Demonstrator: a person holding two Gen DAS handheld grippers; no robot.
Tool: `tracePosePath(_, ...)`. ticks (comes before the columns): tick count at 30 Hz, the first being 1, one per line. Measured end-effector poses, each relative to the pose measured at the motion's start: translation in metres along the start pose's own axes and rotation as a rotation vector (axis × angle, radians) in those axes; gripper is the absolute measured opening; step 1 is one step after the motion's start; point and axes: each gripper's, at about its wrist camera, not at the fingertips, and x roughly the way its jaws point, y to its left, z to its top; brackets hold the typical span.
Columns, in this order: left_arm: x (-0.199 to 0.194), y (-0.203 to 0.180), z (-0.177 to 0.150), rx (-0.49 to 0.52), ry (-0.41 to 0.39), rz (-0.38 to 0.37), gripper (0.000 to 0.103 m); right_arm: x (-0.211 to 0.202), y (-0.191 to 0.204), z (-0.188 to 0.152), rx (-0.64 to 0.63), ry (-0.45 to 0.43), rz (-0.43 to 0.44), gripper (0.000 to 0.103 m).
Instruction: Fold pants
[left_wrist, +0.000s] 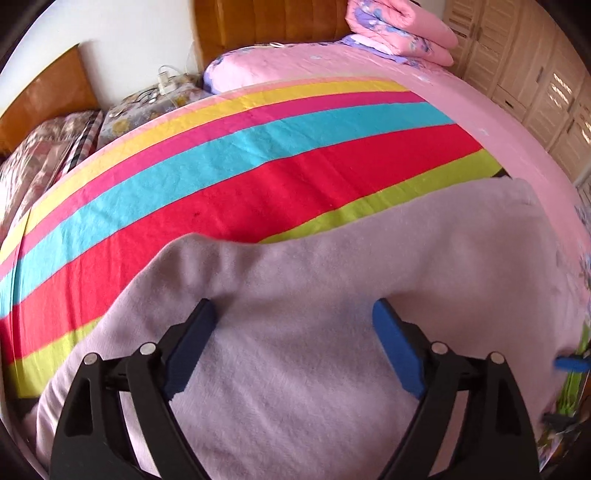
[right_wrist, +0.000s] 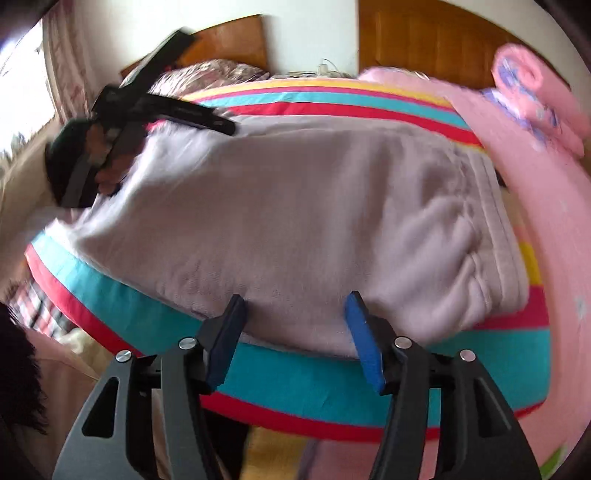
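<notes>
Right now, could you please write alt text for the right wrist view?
Pale lilac pants lie folded on a striped bedspread, with the open right hand-held gripper at their near edge. The left hand-held gripper is at the far left end.

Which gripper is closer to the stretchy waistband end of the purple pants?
The right gripper. It sits open at the near edge of the pants, close to the waistband. The left gripper hovers open over the far opposite end, away from the waistband.

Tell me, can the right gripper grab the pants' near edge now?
Probably yes: the right gripper is open over the near edge of the pants, and nothing sits between.
</notes>
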Motion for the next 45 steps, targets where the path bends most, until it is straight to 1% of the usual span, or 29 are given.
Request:
tracePosePath(3, -0.029, 0.017, -0.011, -0.074, -0.038, 0.035, 0.088, -0.016, 0.003, 0.010, 0.010, -0.009, -0.060, 0.056)
tracePosePath(7, -0.101, 0.074, -0.045, -0.191, -0.210, 0.050, 0.101, -0.030, 0.024, 0.039, -0.032, -0.088, -0.026, 0.056)
tracePosePath(8, -0.118, 0.098, -0.053, -0.234, -0.241, 0.077, 0.102, -0.030, 0.035, 0.051, -0.069, -0.113, -0.007, 0.056)
tracePosePath(10, -0.135, 0.148, -0.057, -0.306, -0.236, 0.172, 0.102, -0.023, 0.050, 0.068, -0.106, -0.140, 0.025, 0.056)
tracePosePath(12, -0.140, 0.194, -0.059, -0.386, -0.182, 0.292, 0.101, -0.011, 0.068, 0.089, -0.126, -0.156, 0.061, 0.058)
tracePosePath(13, -0.137, 0.225, -0.062, -0.441, -0.103, 0.376, 0.101, -0.004, 0.079, 0.098, -0.132, -0.160, 0.075, 0.059)
tracePosePath(14, -0.132, 0.246, -0.064, -0.465, -0.038, 0.418, 0.099, 0.000, 0.091, 0.103, -0.136, -0.162, 0.091, 0.059)
tracePosePath(15, -0.127, 0.262, -0.065, -0.467, 0.022, 0.446, 0.094, 0.006, 0.099, 0.110, -0.139, -0.162, 0.113, 0.059)
tracePosePath(17, -0.112, 0.281, -0.068, -0.420, 0.133, 0.508, 0.091, 0.014, 0.118, 0.114, -0.152, -0.160, 0.153, 0.060)
tracePosePath(20, -0.089, 0.283, -0.066, -0.328, 0.230, 0.513, 0.089, 0.025, 0.146, 0.119, -0.203, -0.136, 0.177, 0.062)
tracePosePath(22, -0.075, 0.287, -0.072, -0.294, 0.284, 0.552, 0.057, 0.028, 0.157, 0.121, -0.230, -0.124, 0.180, 0.062)
tracePosePath(23, -0.075, 0.291, -0.080, -0.315, 0.285, 0.556, 0.027, 0.029, 0.164, 0.125, -0.247, -0.119, 0.182, 0.062)
tracePosePath(24, -0.080, 0.294, -0.089, -0.356, 0.248, 0.536, 0.013, 0.030, 0.168, 0.126, -0.259, -0.120, 0.186, 0.062)
tracePosePath(26, -0.119, 0.306, -0.106, -0.462, 0.060, 0.444, 0.008, 0.031, 0.179, 0.131, -0.293, -0.120, 0.190, 0.062)
tracePosePath(27, -0.144, 0.307, -0.118, -0.498, -0.041, 0.416, 0.008, 0.032, 0.186, 0.134, -0.316, -0.120, 0.198, 0.062)
tracePosePath(28, -0.177, 0.307, -0.141, -0.549, -0.158, 0.389, 0.008, 0.034, 0.194, 0.136, -0.334, -0.121, 0.207, 0.062)
tracePosePath(29, -0.197, 0.307, -0.158, -0.587, -0.213, 0.369, 0.008, 0.037, 0.203, 0.140, -0.358, -0.120, 0.224, 0.062)
tracePosePath(31, -0.237, 0.309, -0.213, -0.684, -0.365, 0.266, 0.008, 0.045, 0.218, 0.144, -0.391, -0.114, 0.246, 0.062)
tracePosePath(32, -0.249, 0.313, -0.246, -0.748, -0.405, 0.220, 0.008, 0.052, 0.229, 0.149, -0.418, -0.106, 0.263, 0.062)
tracePosePath(34, -0.249, 0.318, -0.303, -0.828, -0.402, 0.189, 0.009, 0.067, 0.251, 0.157, -0.474, -0.090, 0.300, 0.062)
tracePosePath(35, -0.243, 0.321, -0.325, -0.852, -0.375, 0.204, 0.013, 0.076, 0.264, 0.163, -0.513, -0.077, 0.328, 0.062)
tracePosePath(36, -0.234, 0.324, -0.346, -0.882, -0.328, 0.221, 0.020, 0.083, 0.275, 0.169, -0.545, -0.065, 0.345, 0.061)
tracePosePath(37, -0.225, 0.328, -0.366, -0.918, -0.299, 0.206, 0.026, 0.090, 0.284, 0.174, -0.572, -0.061, 0.349, 0.054)
tracePosePath(38, -0.225, 0.329, -0.380, -0.940, -0.333, 0.166, 0.026, 0.099, 0.296, 0.183, -0.606, -0.059, 0.346, 0.048)
tracePosePath(39, -0.229, 0.331, -0.387, -0.945, -0.363, 0.146, 0.029, 0.107, 0.308, 0.194, -0.641, -0.053, 0.349, 0.047)
tracePosePath(40, -0.233, 0.330, -0.389, -0.939, -0.374, 0.151, 0.040, 0.111, 0.313, 0.201, -0.661, -0.057, 0.348, 0.045)
tracePosePath(41, -0.239, 0.329, -0.387, -0.930, -0.391, 0.179, 0.059, 0.118, 0.325, 0.212, -0.694, -0.071, 0.347, 0.044)
tracePosePath(42, -0.246, 0.328, -0.385, -0.925, -0.413, 0.209, 0.071, 0.123, 0.332, 0.220, -0.712, -0.070, 0.350, 0.042)
tracePosePath(45, -0.264, 0.326, -0.370, -0.889, -0.480, 0.211, 0.072, 0.146, 0.352, 0.243, -0.739, -0.044, 0.338, 0.040)
